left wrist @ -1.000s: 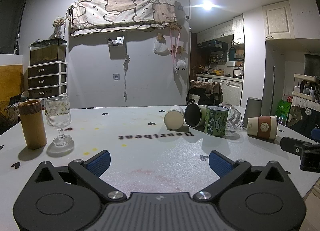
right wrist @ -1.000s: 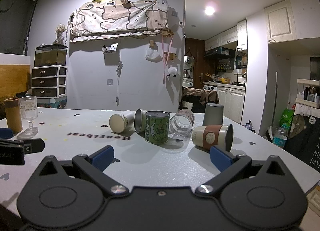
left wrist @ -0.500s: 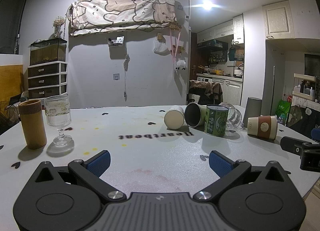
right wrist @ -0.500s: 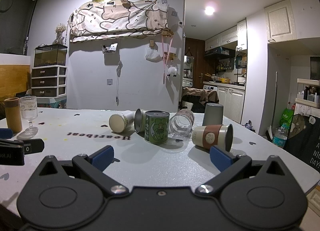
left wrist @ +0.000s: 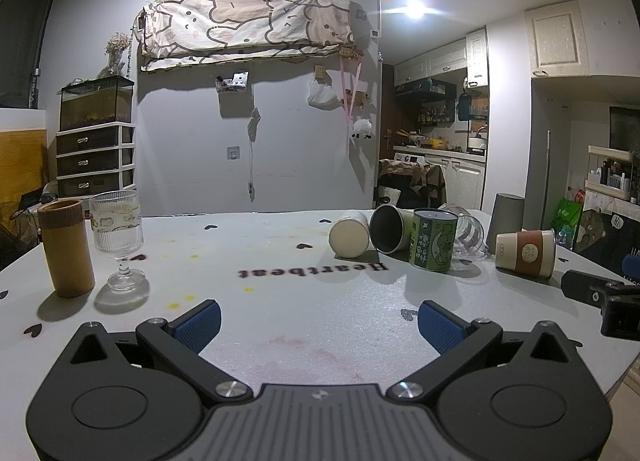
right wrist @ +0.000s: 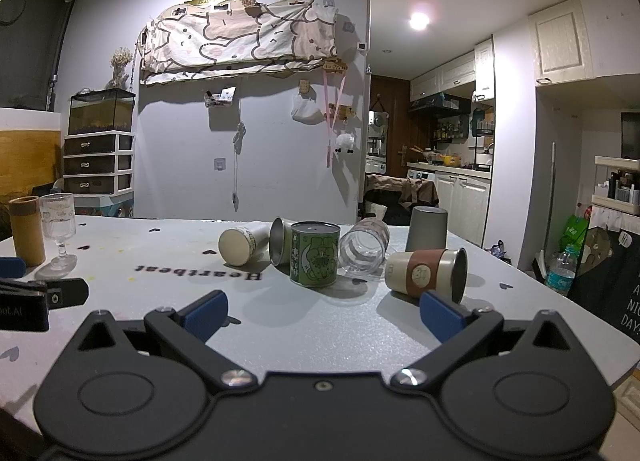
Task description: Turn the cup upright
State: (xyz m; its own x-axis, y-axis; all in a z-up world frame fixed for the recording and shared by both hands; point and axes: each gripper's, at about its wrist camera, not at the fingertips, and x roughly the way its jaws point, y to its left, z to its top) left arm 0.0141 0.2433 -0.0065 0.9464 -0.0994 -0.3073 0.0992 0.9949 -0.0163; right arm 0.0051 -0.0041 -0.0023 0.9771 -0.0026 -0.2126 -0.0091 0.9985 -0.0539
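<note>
Nothing had shifted since the earlier frames: both views matched them, with every cup and both grippers in the same places. The left gripper point(left wrist: 318, 321) hung low over the white tabletop point(left wrist: 280, 301) with its blue-padded fingers spread wide and nothing between them, and the right gripper point(right wrist: 322, 315) stood likewise agape and empty. The cups lay clustered toward the far right side of the tabletop: a cream cup with a brown sleeve point(right wrist: 426, 271) on its side, nearest the right gripper, its mouth turned to the right; a clear glass cup point(right wrist: 364, 247) on its side behind it; a metal cup point(right wrist: 280, 245) on its side, just beside the standing green tin point(right wrist: 314, 259); and a pale paper cup point(right wrist: 242, 245) on its side, its base toward the camera. A grey cup point(right wrist: 428, 228) stood mouth-down at the back. Well apart, at the left, a stemmed glass point(left wrist: 118, 239) and a brown cylinder point(left wrist: 66, 247) stood upright side by side.
</note>
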